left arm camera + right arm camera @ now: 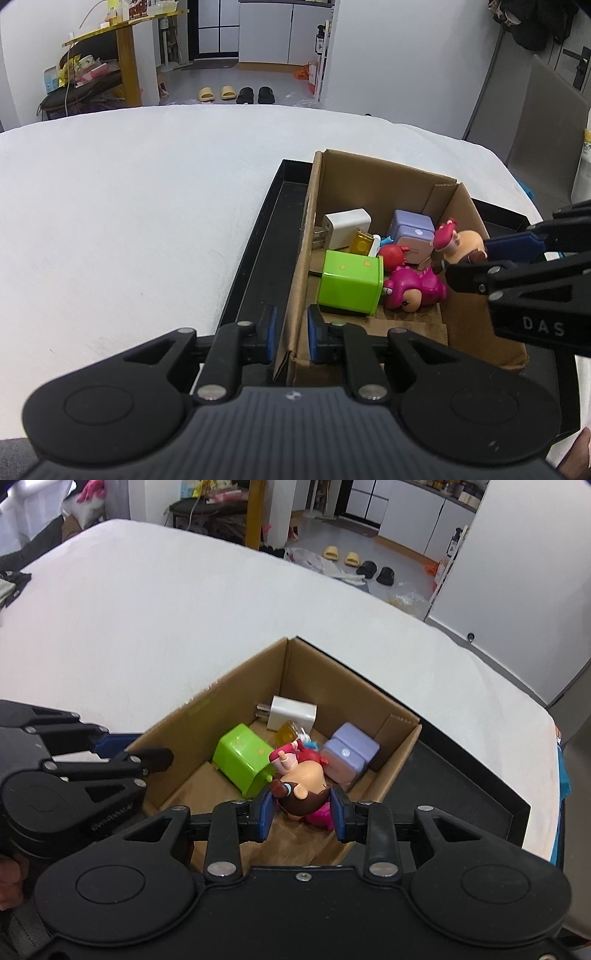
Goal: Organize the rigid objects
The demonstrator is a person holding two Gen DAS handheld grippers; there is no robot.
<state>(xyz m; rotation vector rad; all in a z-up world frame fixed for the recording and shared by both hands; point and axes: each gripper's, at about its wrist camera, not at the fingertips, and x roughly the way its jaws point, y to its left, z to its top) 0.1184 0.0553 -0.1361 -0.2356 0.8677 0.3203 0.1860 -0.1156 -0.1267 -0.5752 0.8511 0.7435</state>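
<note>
An open cardboard box (pixel 369 184) (pixel 325 679) stands in a black tray (pixel 266 236) (pixel 461 775) on the white table. Inside lie a green box (pixel 349 282) (pixel 242 760), a white charger (pixel 345 227) (pixel 291 712), a purple block (pixel 413 232) (pixel 349 755), a small yellow bottle (pixel 362 242) and a pink toy (pixel 413 290). My left gripper (pixel 291 328) (pixel 136 746) is shut on the box's near left wall. My right gripper (pixel 303 814) (pixel 467 260) is shut on a doll figure (pixel 306 775) (pixel 467 240) with brown hair, held just above the pink toy inside the box.
The white tablecloth (pixel 129 203) stretches left of and beyond the tray. Bare tray floor (pixel 443 794) shows to the right of the box. A hand (pixel 7 882) shows at the lower left of the right wrist view. Slippers (pixel 236 94) lie on the floor past the table.
</note>
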